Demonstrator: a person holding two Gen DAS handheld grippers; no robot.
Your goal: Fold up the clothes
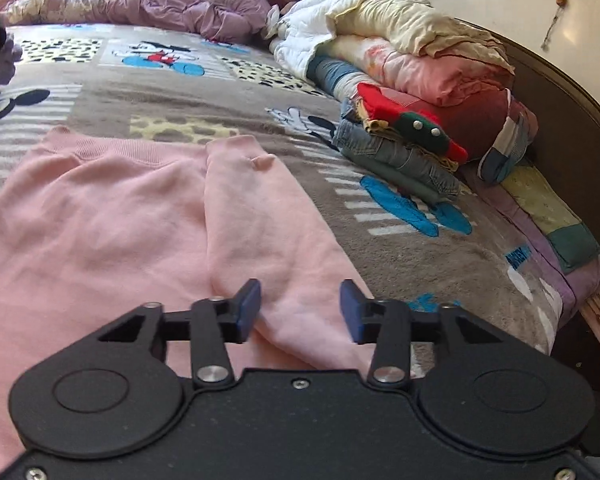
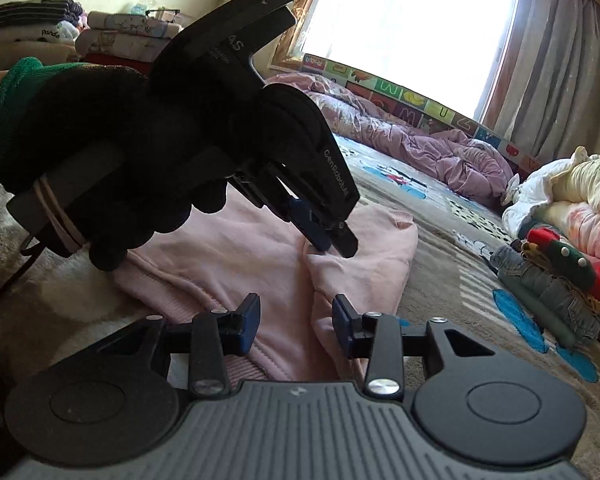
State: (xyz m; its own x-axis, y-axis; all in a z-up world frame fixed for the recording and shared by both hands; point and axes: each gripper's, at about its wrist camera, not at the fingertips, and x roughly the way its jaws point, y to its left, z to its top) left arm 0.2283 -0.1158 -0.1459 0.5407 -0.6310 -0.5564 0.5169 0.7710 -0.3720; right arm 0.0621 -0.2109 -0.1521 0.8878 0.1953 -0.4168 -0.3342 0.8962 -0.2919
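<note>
Left wrist view: pink sweatshirt (image 1: 112,216) lies flat on the cartoon blanket (image 1: 228,96), one sleeve folded in over the body. Left gripper (image 1: 300,312) hangs just over that sleeve, jaws wide apart, nothing held. Right gripper (image 2: 294,326) likewise gaping, empty, near the hem. Stack of folded clothes (image 1: 404,148) sits w/ the bedding beside. Tip: pinch both fabric layers, keep edges aligned.

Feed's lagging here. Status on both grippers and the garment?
Left gripper open, low over pink garment. Right gripper open at its near edge. Garment flat, one fold in. Folded stack clear, to the side.
</note>
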